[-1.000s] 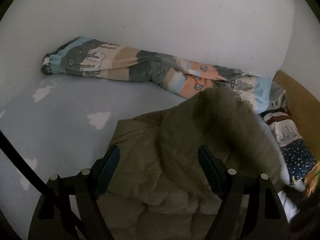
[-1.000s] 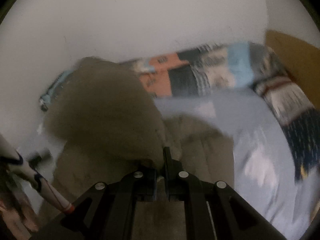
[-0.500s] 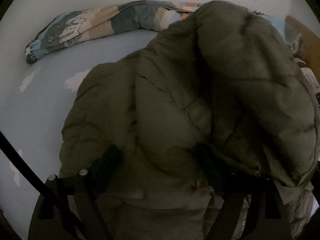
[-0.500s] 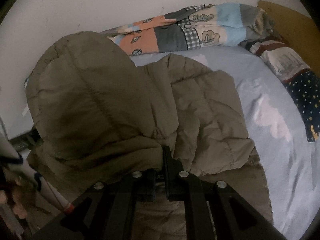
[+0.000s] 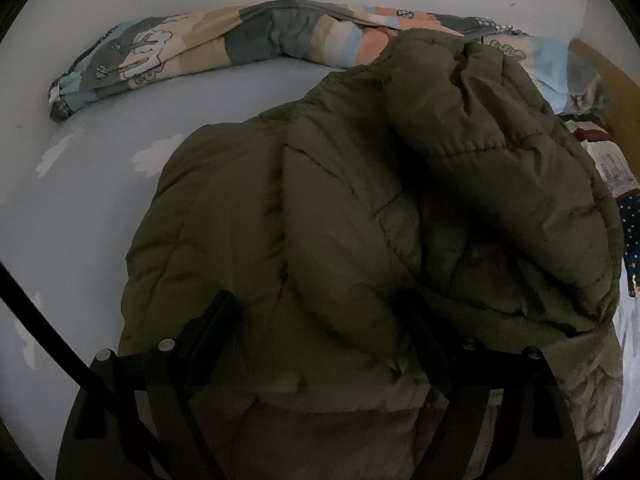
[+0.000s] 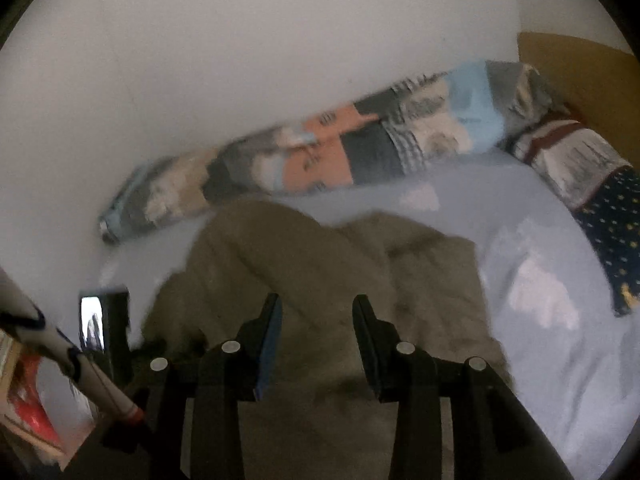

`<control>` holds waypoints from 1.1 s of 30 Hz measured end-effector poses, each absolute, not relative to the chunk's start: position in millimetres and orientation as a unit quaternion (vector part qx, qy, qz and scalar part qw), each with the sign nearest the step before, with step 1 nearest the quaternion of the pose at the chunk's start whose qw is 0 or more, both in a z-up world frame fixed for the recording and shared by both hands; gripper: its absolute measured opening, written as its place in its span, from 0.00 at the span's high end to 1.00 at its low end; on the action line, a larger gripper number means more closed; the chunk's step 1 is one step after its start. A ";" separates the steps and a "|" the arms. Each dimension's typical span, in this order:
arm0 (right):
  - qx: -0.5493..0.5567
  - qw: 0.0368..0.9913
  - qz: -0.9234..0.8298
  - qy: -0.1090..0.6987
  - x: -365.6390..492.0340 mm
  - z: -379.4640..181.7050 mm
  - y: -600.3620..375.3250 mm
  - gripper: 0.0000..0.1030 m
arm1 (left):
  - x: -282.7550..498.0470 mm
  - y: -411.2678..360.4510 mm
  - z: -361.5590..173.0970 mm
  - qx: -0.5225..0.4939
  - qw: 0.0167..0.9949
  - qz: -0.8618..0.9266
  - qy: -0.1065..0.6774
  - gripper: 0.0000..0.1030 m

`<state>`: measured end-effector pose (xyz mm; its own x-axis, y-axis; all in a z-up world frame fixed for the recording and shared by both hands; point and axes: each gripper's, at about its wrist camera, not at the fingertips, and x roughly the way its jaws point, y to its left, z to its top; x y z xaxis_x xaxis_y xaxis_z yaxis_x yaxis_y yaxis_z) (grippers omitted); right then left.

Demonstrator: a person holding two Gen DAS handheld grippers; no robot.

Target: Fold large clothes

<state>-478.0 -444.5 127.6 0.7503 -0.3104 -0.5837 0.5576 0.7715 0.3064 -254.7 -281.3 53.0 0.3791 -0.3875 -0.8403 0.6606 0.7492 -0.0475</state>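
An olive puffer jacket (image 5: 360, 208) lies bunched on the pale blue bed sheet (image 5: 80, 208), near a patchwork quilt (image 5: 248, 40) along the far wall. The left gripper (image 5: 324, 320) presses into its near edge, fingers wide apart with padding bulging between them. The right gripper (image 6: 316, 320), jaws just opening and empty, hovers above the jacket's near edge.

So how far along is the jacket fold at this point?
Done: one side of the jacket lies folded over itself on the bed. In hand: nothing gripped; the right gripper has just been opening, empty; the left gripper stands wide over the padding. Left: further folds, since it is still bulky and uneven.
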 end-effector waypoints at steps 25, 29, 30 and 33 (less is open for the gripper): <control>0.320 0.861 -0.197 0.344 -448.7 53.1 -464.0 0.62 | -279.0 -310.9 53.1 0.187 0.814 -0.331 0.439 0.16; 0.299 0.871 -0.226 0.317 -450.3 65.1 -466.1 0.62 | -280.9 -306.0 53.5 0.191 0.813 -0.336 0.436 0.16; 0.296 0.866 -0.231 0.329 -446.6 61.8 -466.8 0.62 | -281.0 -306.6 53.2 0.192 0.812 -0.337 0.436 0.16; 0.290 0.842 -0.239 0.388 -433.1 37.7 -466.8 0.62 | -276.2 -309.5 54.0 0.198 0.814 -0.337 0.430 0.16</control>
<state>-433.1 -466.8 37.7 0.5853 -0.1776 -0.7911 0.6267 0.7182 0.3024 -276.2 -309.5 54.0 0.4038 -0.3778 -0.8332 0.7182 0.6950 0.0330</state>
